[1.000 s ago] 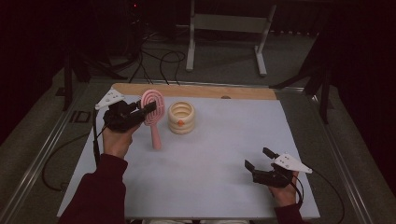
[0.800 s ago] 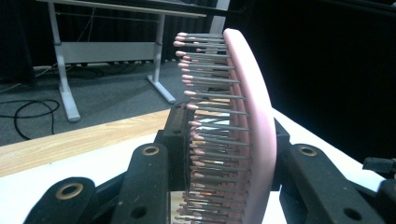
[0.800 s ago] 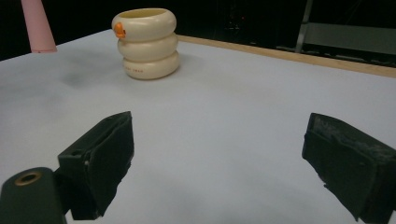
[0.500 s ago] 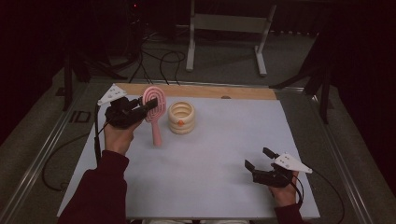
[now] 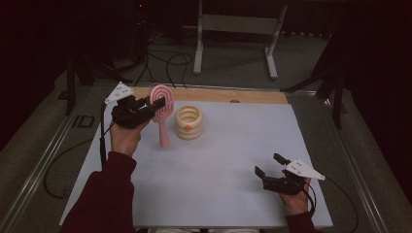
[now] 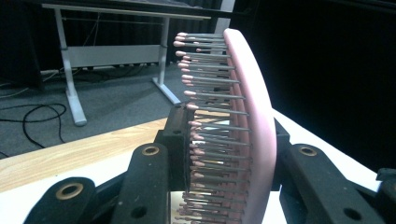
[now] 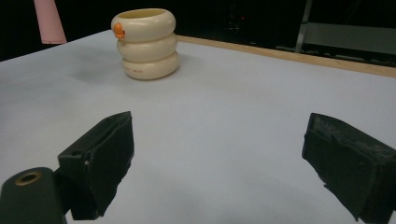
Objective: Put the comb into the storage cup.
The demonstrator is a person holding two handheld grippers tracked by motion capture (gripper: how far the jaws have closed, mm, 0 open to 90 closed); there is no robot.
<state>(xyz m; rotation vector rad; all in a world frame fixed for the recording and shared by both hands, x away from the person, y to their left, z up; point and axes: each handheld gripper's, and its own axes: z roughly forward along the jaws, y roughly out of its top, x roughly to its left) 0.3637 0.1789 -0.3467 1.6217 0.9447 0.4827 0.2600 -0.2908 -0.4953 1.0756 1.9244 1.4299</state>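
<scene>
**Pink hairbrush held up over the counter, cream holder just beside it**

The left gripper (image 5: 151, 104) grasps the pink hairbrush (image 5: 162, 112) by its oval head, its fingers (image 6: 177, 140) clamped one on the bristle side and one on the smooth back. From the high view the brush hangs upright near the far left of the counter (image 5: 228, 160), head up and handle pointing down, the handle's tip close over the white surface; whether it touches cannot be told. Just to its right stands the cream ringed holder (image 5: 188, 122), three stacked rolls with a small orange mark on its front, open at the top and apart from the brush. The right gripper (image 5: 269, 167) rests low at the near right edge, well away from both, its fingers (image 7: 105, 158) spread wide with nothing between them but bare counter
</scene>
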